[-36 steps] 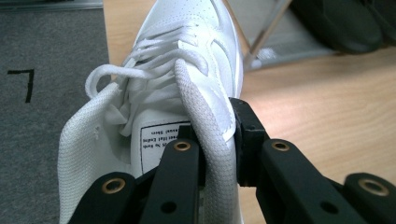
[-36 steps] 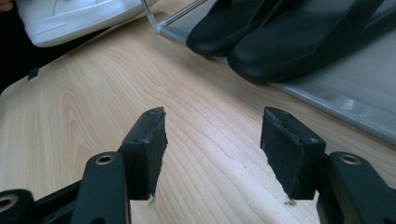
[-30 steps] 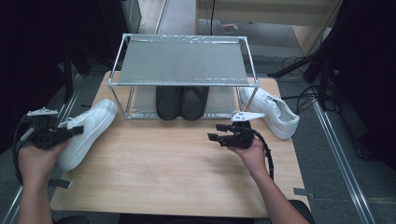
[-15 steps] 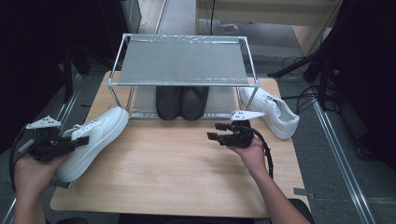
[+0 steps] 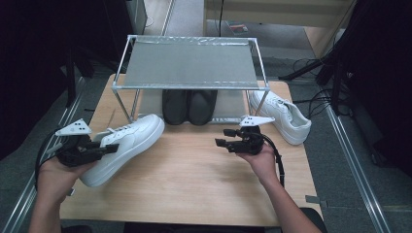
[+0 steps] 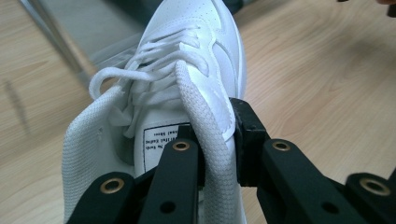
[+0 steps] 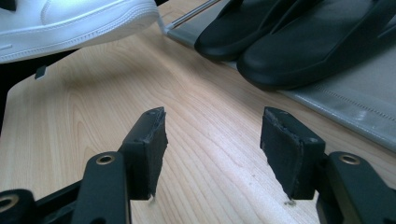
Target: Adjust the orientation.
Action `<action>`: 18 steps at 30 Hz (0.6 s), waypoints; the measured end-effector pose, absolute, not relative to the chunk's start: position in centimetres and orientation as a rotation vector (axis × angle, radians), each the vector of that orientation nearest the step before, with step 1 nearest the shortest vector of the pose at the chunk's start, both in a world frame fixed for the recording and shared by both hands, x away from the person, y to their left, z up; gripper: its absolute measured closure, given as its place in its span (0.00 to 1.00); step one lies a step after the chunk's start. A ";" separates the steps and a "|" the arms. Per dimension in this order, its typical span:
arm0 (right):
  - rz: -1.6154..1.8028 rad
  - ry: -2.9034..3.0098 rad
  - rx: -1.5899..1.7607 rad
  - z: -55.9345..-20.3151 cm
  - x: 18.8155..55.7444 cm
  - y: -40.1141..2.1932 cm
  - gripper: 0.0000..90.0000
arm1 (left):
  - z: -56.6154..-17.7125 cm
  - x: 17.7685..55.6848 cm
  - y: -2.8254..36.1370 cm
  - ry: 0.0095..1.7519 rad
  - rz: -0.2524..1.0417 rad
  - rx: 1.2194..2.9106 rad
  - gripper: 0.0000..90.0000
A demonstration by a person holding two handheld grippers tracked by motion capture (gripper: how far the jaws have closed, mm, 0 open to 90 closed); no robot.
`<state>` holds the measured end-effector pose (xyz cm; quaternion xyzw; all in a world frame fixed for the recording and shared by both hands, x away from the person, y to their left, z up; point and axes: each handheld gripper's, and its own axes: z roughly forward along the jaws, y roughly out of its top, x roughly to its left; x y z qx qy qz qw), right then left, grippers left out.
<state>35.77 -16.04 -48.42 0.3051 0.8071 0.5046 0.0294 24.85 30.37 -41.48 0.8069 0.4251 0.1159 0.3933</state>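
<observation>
1. Sneaker (image 5: 124,145) lies at the table's (image 5: 194,179) left, its collar pinched by the left fingers (image 6: 177,158).
2. Left hand (image 5: 58,170) is palm-up; right fingers (image 7: 285,140) hover wide, empty.
3. Tongue label (image 6: 159,144) is unreadable.

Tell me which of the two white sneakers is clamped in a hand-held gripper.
The white lace-up sneaker at the table's left: the left hand-held gripper pinches its mesh collar. The other white sneaker lies free beside the metal rack, at its right.
</observation>
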 end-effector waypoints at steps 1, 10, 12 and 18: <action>1.557 2.489 0.937 -48.4 35.7 -16.0 0.46 | -41.6 25.0 30.0 1.071 0.279 2.048 0.90; 1.550 2.482 0.956 -48.5 35.0 -16.5 0.46 | -42.1 26.5 26.6 0.987 0.204 2.097 0.90; 1.543 2.483 0.957 -48.5 34.8 -16.7 0.46 | -42.1 26.8 25.9 0.959 0.200 2.116 0.90; 1.537 2.470 0.969 -48.6 34.1 -17.1 0.46 | -42.6 27.8 23.9 0.888 0.143 2.137 0.90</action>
